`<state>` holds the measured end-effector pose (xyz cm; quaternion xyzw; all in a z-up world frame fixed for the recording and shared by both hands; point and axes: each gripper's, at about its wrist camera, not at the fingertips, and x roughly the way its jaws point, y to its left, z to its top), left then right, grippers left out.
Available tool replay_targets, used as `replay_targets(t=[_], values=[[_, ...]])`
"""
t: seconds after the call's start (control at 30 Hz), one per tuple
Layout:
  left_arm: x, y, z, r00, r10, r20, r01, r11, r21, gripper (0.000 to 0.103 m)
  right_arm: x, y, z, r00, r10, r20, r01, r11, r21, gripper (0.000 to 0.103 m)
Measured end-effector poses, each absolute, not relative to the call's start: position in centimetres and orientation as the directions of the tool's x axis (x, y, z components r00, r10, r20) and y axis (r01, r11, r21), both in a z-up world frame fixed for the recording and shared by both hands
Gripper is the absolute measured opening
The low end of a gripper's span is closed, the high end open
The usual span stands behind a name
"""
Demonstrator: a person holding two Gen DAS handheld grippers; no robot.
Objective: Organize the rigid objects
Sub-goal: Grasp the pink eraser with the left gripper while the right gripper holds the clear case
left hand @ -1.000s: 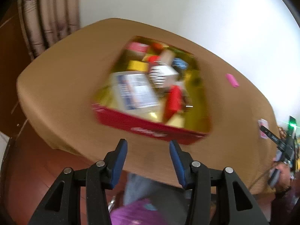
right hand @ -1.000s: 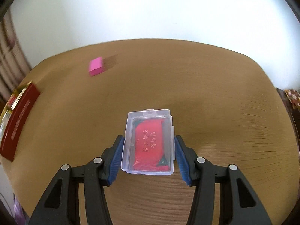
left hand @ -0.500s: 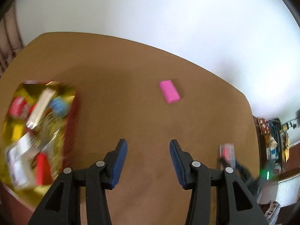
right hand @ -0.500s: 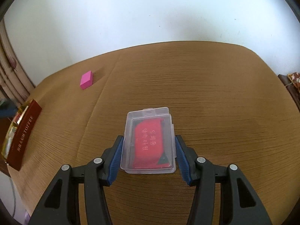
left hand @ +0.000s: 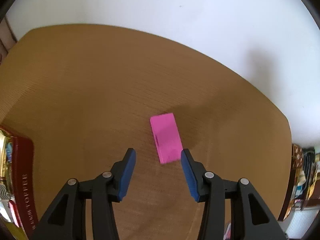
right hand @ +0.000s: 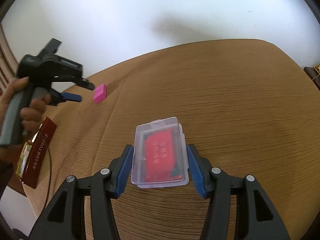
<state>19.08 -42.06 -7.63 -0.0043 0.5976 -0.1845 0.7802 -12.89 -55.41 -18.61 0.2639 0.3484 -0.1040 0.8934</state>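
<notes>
Pink block lies flat on the tan tabletop, long axis pointing roughly away from the left wrist camera. Its near end sits just ahead of the left gripper, offset toward that gripper's right finger. Jaws wide, nothing between them, no contact with the block. In the right wrist view the same block appears far left, with the left gripper just short of it, held in a hand; that part of the frame is blurred, so the gap between fingertip and block cannot be judged closely.

Clear plastic case with a red card inside, white lettering on the card, lies flat on the tabletop between the fingers of the right gripper. Jaws are set to about the width of the case. The left pad looks to be against the case's edge; the right pad shows a thin gap, so no firm clamp is seen.

Red box stands at the left edge of the tabletop, gold lettering on its side wall, assorted items just visible inside. In the right wrist view the box sits at the near-left table edge, well apart from the case.
</notes>
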Motion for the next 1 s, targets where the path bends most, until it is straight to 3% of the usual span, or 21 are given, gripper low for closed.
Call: replay_targets(t=[0.43,0.47,0.5,0.6,0.77,1.0], values=[[21.3,-43.6,-10.3,0.183,-0.304,-0.935,0.263,0.932,-0.251,0.048,-14.0,-55.9,-18.3,0.739,0.008,-0.674,0.361,0.839,0.406,0.053],[21.3,-43.9,-10.4,0.192,-0.297,-0.935,0.274,0.931,-0.240,0.044,-14.0,-55.9,-18.3,0.739,0.008,-0.674,0.361,0.839,0.406,0.053],[21.2,-44.2,-10.5,0.216,-0.276,-0.937,0.288,0.935,-0.209,0.031,-14.1,-56.0,-18.2,0.739,0.008,-0.674,0.362,0.839,0.407,0.053],[20.9,-44.3,-10.5,0.230,-0.302,-0.925,0.294,0.928,-0.230,0.031,-14.0,-55.8,-18.1,0.738,0.007,-0.675,0.363,0.839,0.406,0.053],[16.8,-42.7,-9.1,0.228,-0.388,-0.893,0.335,0.892,-0.302,0.031,-13.7,-55.8,-18.2,0.736,0.006,-0.677,0.366,0.838,0.405,0.053],[6.9,-34.3,-4.3,0.236,-0.486,-0.842,0.445,0.824,-0.351,0.031,-12.5,-54.8,-18.2,0.730,-0.005,-0.684,0.372,0.842,0.391,0.051]])
